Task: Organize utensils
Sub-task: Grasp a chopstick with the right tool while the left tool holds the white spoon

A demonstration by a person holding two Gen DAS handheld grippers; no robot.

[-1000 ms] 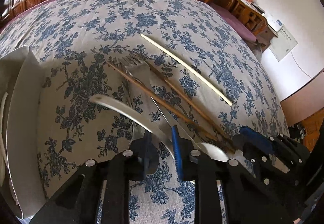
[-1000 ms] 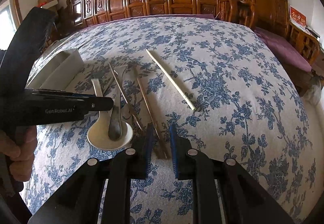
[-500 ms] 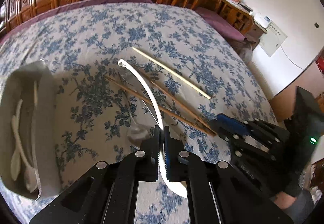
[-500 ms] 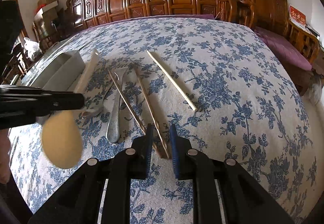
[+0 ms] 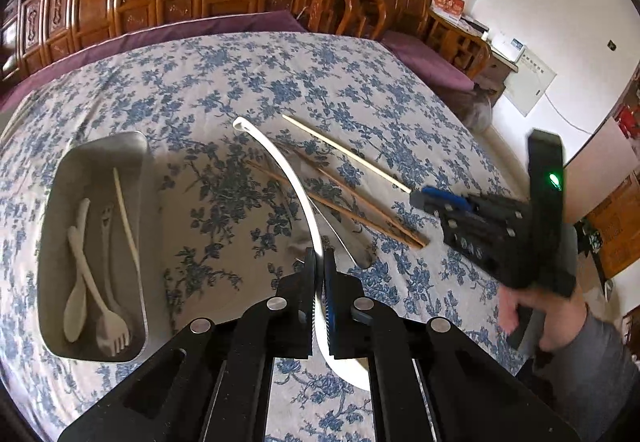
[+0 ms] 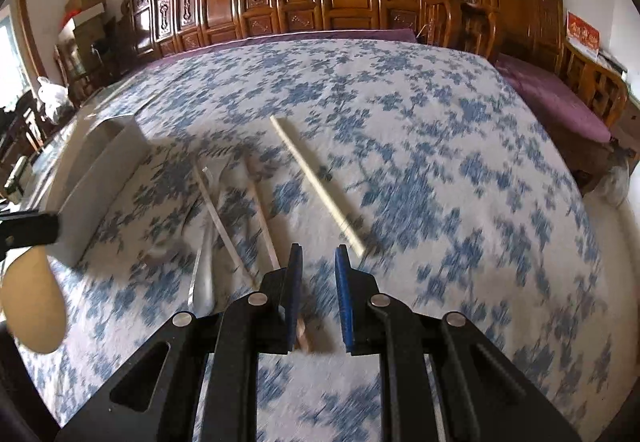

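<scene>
- Metal tray (image 5: 144, 178) lies left of the utensil pile, already holding pale cutlery.
- Left gripper (image 5: 319, 282), now lifted clear of the tablecloth, pinches the white ceramic spoon (image 5: 288, 178); tray delivery likely follows.
- Right gripper (image 6: 319, 298) hangs spread, empty, above the brown chopsticks (image 5: 340, 202).

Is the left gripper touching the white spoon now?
Touching. In the left wrist view, the left gripper is shut on the white spoon: both blue pads press on its handle, and the spoon is held up above the tablecloth.
</scene>
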